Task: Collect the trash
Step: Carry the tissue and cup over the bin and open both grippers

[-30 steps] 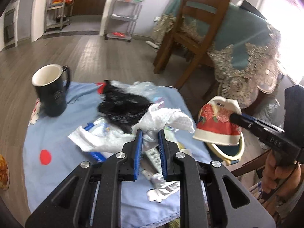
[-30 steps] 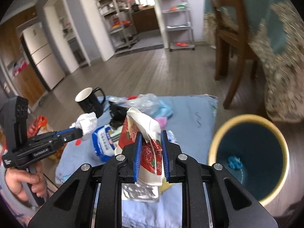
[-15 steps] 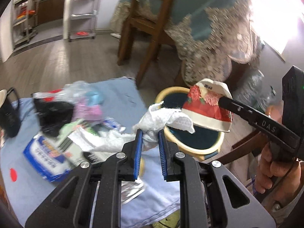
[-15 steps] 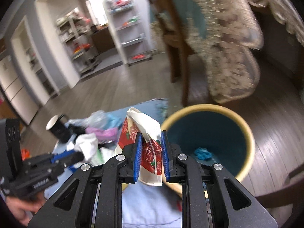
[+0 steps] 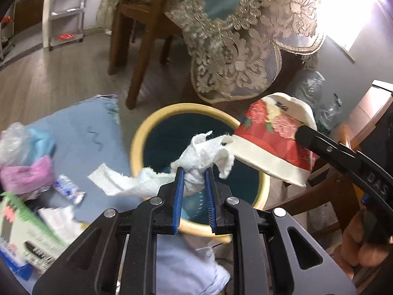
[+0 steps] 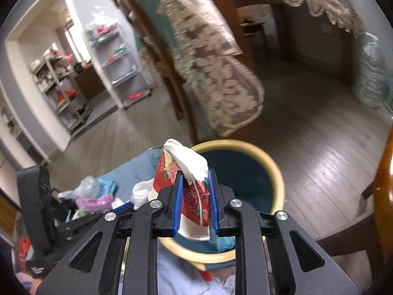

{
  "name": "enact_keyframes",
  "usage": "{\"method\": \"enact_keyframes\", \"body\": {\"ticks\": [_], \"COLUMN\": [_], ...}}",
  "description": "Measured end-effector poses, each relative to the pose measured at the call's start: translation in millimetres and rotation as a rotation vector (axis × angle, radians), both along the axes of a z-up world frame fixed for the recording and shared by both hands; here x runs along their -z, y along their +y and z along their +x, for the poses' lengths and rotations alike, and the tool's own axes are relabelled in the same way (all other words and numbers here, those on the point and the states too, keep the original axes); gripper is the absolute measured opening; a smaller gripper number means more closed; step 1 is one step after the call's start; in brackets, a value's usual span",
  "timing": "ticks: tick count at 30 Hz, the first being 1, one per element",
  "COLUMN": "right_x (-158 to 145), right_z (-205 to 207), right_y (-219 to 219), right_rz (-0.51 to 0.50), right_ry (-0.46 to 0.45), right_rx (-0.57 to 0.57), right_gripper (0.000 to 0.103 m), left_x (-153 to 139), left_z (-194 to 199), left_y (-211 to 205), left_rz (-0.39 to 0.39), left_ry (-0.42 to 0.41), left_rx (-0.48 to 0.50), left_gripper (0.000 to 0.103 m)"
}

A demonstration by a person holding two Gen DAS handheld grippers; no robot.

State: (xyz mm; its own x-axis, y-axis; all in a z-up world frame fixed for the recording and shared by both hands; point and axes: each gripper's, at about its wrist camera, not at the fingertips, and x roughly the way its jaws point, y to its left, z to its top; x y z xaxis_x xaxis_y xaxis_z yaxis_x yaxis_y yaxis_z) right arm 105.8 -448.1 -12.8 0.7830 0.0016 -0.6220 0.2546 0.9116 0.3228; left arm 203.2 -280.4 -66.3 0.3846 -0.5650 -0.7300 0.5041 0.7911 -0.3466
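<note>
My left gripper is shut on a crumpled white tissue, which hangs over the mouth of a round bin with a cream rim and dark teal inside. Just right of it, over the bin's right rim, the right gripper's black fingers pinch a squashed red floral paper cup. In the right wrist view my right gripper is shut on that cup, above the near side of the bin. The left gripper's body and its tissue show at the left.
More litter lies on the blue cloth left of the bin: a pink wrapper, clear plastic, a green and white pack. A wooden chair and a lace-draped table stand behind the bin. Shelving stands further off.
Both grippers have swung rightward from the cloth toward the bin with their loads. The bin now fills the middle of both views; the mug has left view.
</note>
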Motion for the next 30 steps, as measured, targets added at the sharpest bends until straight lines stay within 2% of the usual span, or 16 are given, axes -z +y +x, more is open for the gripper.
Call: {"method": "enact_keyframes", "body": {"ticks": [4, 6, 9, 10, 13, 23, 26, 28, 30], "right_x": [5.3, 10.9, 20.6, 22.6, 27.3, 46.7, 51.5, 51.5, 49.6], "right_z": [-3.5, -1.2, 1.5, 1.5, 2.5, 24.0, 29.5, 30.9, 30.8], "right_y": [-18.3, -22.5, -29.0, -30.6, -33.4, -11.7, -8.0, -6.3, -2.9], "right_rz": [0.016, 0.012, 0.006, 0.013, 0.036, -0.011, -0.010, 0.004, 0.009], "right_ry": [0.011, 0.033, 0.067, 0.071, 0.080, 0.162, 0.188, 0.188, 0.180], "right_rx": [0.058, 0.067, 0.086, 0.091, 0.100, 0.034, 0.031, 0.032, 0.025], "right_gripper": [0.021, 0.021, 0.021, 0.021, 0.022, 0.022, 0.033, 0.046, 0.050], "left_x": [13.7, 20.5, 25.1, 24.7, 18.6, -22.5, -30.4, -34.6, -38.3], "left_z": [11.9, 13.5, 15.0, 15.3, 14.9, 5.5, 2.3, 0.1, -3.3], "left_y": [-17.3, -23.3, -24.6, -22.6, -13.2, 48.3, 72.4, 87.5, 105.0], "left_rz": [-0.031, -0.019, -0.012, -0.013, -0.008, 0.010, 0.019, 0.030, 0.052], "left_ry": [0.041, 0.049, 0.055, 0.051, 0.027, -0.074, -0.086, -0.097, -0.114], "left_rx": [0.025, 0.028, 0.027, 0.021, 0.007, -0.062, -0.095, -0.115, -0.137], "left_gripper": [0.017, 0.022, 0.035, 0.043, 0.055, 0.069, 0.071, 0.073, 0.075]}}
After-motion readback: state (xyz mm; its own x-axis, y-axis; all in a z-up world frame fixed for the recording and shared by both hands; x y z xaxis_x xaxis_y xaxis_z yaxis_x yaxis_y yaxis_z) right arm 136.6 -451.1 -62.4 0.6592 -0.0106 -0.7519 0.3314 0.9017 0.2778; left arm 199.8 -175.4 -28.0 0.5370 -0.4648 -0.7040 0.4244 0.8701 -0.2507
